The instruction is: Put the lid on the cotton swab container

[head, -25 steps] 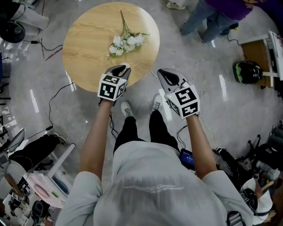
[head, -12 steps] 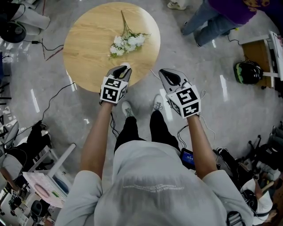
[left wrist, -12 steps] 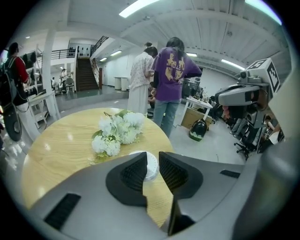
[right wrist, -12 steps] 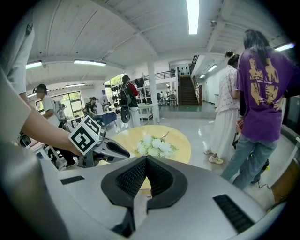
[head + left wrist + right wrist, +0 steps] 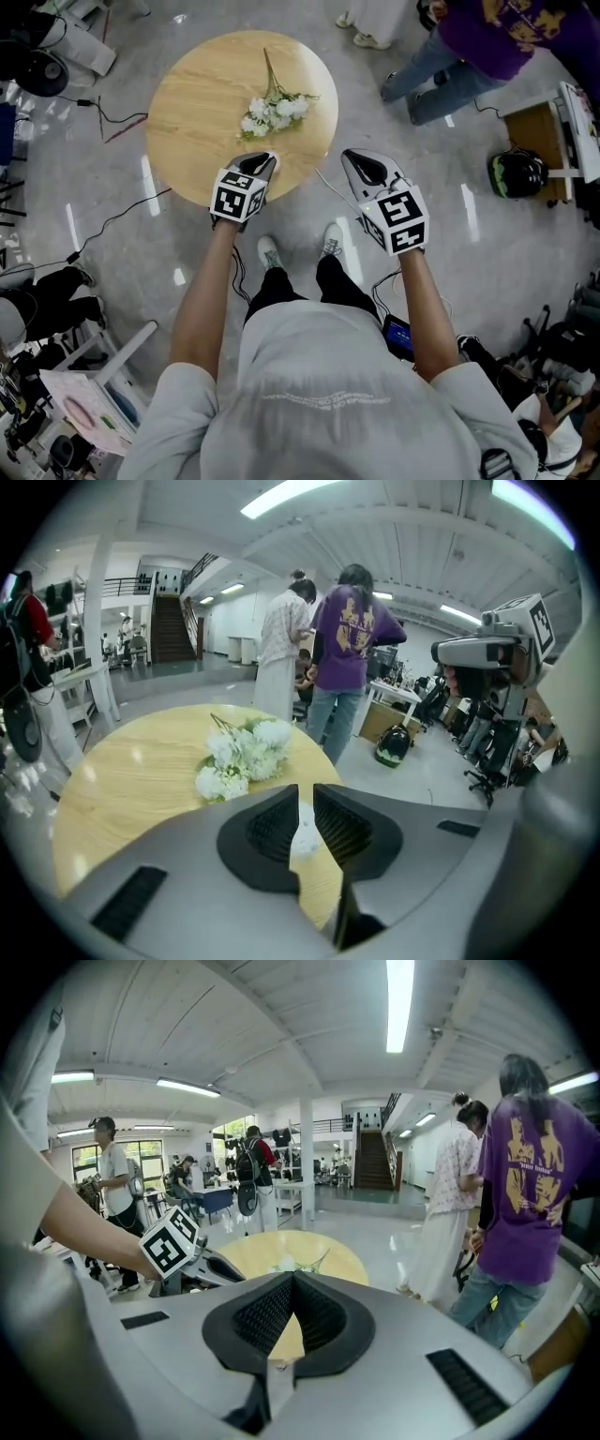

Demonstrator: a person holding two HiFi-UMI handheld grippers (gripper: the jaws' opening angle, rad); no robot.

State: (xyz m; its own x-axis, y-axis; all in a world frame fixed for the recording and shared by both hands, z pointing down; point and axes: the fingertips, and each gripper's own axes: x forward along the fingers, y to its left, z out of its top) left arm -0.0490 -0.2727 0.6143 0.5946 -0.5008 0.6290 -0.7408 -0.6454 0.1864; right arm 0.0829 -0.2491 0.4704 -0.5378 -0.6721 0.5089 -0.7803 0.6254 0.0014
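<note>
L gripper [image 5: 263, 161]: you're holding it over the near edge of the surface [image 5: 192, 103], nose pointing at the flower bunch [image 5: 274, 110]. Jaws are closing, now down to a narrow slot, w/ nothing between them; in the L gripper view [image 5: 306, 791] only wood and a bit of white bloom are showing through the gap.
R gripper [image 5: 362, 161]: you're holding it just off the surface's right near edge, over the floor, level w/ the L one and well apart from it. Tips are meeting in the R gripper view [image 5: 293, 1277], pads splaying apart behind them, and they're gripping nothing.
surface: round, light wood, standing on grey polished floor; it's carrying the flower bunch [image 5: 242, 757] only.
flower bunch: white blooms, lying flat past centre, stems pointing away from you.
swab container + lid: can't tell where; no view is showing them.
you: standing just short of the surface, both arms reaching fwd, shoes [image 5: 270, 251] showing between the grippers.
bystanders: person in purple top [image 5: 487, 37] standing at far right, well away from the surface; another in a pale top [image 5: 279, 644] standing beside them.
floor: cables [image 5: 117, 220] trailing to the left of the surface.
</note>
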